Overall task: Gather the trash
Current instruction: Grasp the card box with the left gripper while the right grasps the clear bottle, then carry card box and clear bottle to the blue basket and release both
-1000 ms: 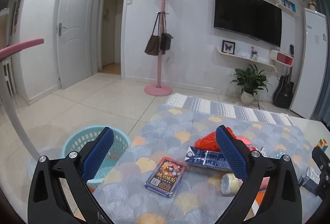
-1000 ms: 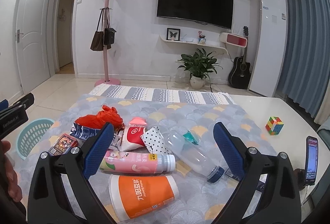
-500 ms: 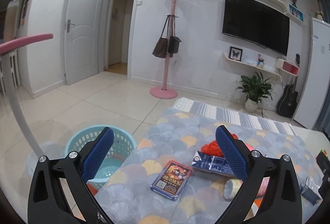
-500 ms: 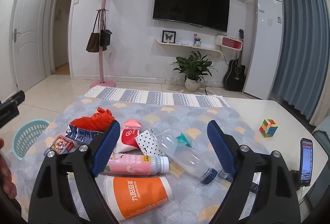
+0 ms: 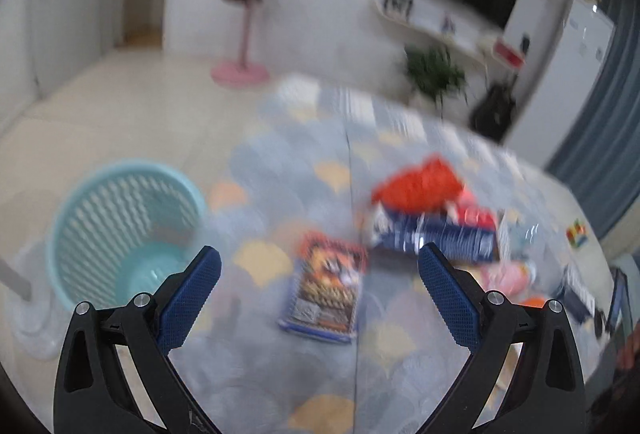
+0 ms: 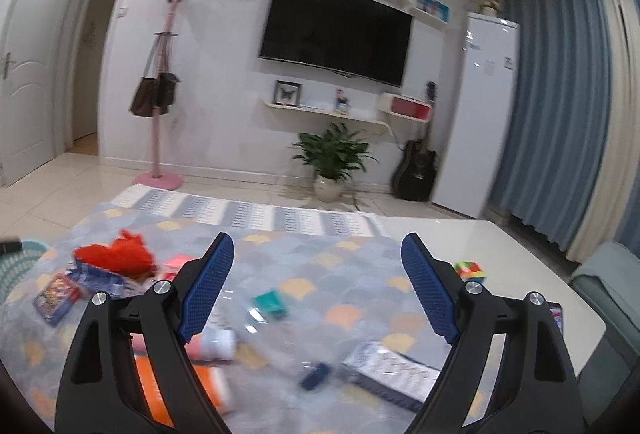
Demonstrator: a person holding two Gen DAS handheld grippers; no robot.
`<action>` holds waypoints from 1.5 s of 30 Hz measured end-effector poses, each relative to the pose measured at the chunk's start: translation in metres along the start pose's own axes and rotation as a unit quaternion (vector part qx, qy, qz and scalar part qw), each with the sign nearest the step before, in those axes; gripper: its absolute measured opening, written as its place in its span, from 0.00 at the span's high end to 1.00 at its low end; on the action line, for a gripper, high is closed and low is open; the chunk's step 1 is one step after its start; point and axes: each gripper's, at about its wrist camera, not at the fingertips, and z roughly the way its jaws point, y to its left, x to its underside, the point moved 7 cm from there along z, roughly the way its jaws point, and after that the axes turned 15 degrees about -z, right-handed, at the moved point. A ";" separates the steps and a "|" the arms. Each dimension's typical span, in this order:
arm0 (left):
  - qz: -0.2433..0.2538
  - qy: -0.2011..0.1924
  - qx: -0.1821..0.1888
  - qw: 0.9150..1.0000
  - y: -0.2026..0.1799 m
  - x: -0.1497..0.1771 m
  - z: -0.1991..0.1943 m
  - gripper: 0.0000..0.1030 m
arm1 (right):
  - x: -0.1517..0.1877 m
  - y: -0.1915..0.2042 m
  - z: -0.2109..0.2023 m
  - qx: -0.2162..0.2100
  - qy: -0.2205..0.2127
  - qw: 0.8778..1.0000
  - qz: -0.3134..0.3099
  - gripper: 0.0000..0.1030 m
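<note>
Trash lies on a table with a scale-patterned cloth (image 5: 280,194). In the blurred left wrist view my left gripper (image 5: 318,288) is open and empty above a flat card packet (image 5: 326,286). Beyond it lie a blue wrapper (image 5: 436,238) and a red plastic bag (image 5: 416,184). A light blue basket (image 5: 120,230) stands on the floor left of the table. My right gripper (image 6: 318,284) is open and empty above a clear bottle (image 6: 280,350), a pink bottle (image 6: 208,344), an orange cup (image 6: 192,390) and a teal scrap (image 6: 270,304).
A Rubik's cube (image 6: 470,270) and a phone (image 6: 556,316) lie on the bare white tabletop at the right. A flat white-and-blue packet (image 6: 388,370) lies near my right gripper. A pink coat stand (image 6: 158,174), a potted plant (image 6: 332,162) and a guitar (image 6: 416,170) stand by the far wall.
My left gripper has swung down and right toward the card packet, so its view is blurred. My right gripper has moved right and forward over the trash. Both stay open.
</note>
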 end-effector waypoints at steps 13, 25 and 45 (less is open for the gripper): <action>0.071 0.108 -0.081 0.988 -0.009 0.037 0.083 0.25 | 0.078 -0.004 0.079 -0.107 0.141 0.984 0.022 0.20; 0.093 0.066 -0.067 0.991 -0.018 0.036 0.085 0.43 | 0.109 0.095 0.130 -0.184 0.186 0.958 -0.119 0.20; 0.002 -0.060 -0.003 0.998 0.028 -0.041 -0.010 0.43 | -0.005 0.101 0.115 -0.185 0.133 0.968 -0.104 0.56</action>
